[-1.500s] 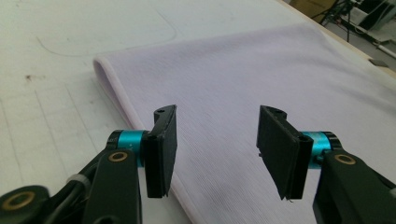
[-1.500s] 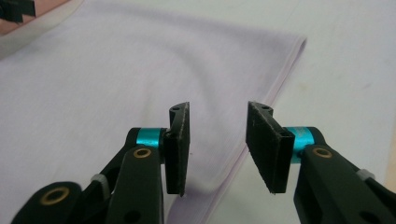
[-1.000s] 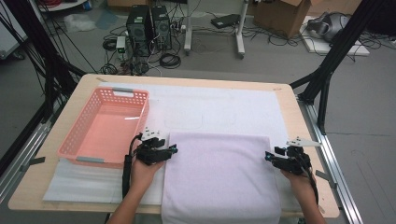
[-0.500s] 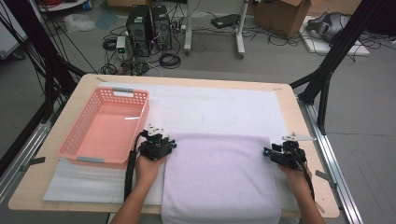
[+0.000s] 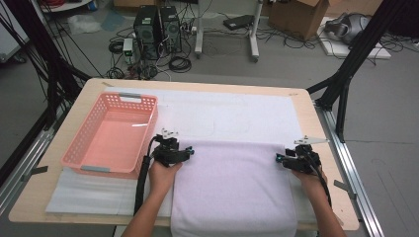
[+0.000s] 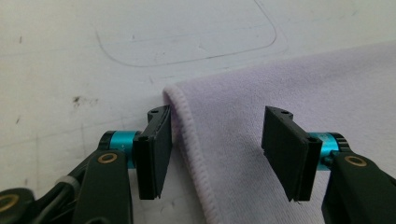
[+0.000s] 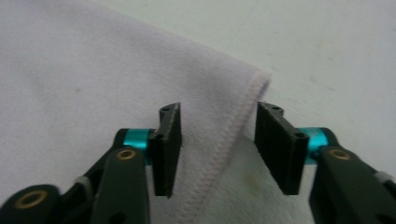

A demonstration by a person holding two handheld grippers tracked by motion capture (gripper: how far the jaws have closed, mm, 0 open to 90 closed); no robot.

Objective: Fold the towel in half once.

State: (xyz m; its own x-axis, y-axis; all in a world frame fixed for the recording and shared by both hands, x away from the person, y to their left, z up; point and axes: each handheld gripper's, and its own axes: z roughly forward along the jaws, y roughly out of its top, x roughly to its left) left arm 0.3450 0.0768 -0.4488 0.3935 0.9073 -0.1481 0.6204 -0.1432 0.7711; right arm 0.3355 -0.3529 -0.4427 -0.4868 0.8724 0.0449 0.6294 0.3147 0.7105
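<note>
1. Lilac rectangular terry towel (image 5: 236,190) lies flat on the white foam mat (image 5: 237,116) covering the wooden table (image 5: 94,86), just beside the pink plastic basket (image 5: 111,136).
2. Left gripper (image 6: 217,140) straddles the towel's far corner nearest the basket; its fingers (image 6: 156,151), just reopened, stand released, one on the mat by the hem.
3. Right gripper (image 7: 217,144) straddles the towel's far corner away from the basket, its fingers (image 7: 168,147) apart around the stitched edge, not clenched.

Pink basket (image 5: 111,138) at table's (image 5: 197,85) left, white mat (image 5: 237,116) beneath — 2 computer towers (image 5: 157,27), cardboard box (image 5: 296,17) on floor.
</note>
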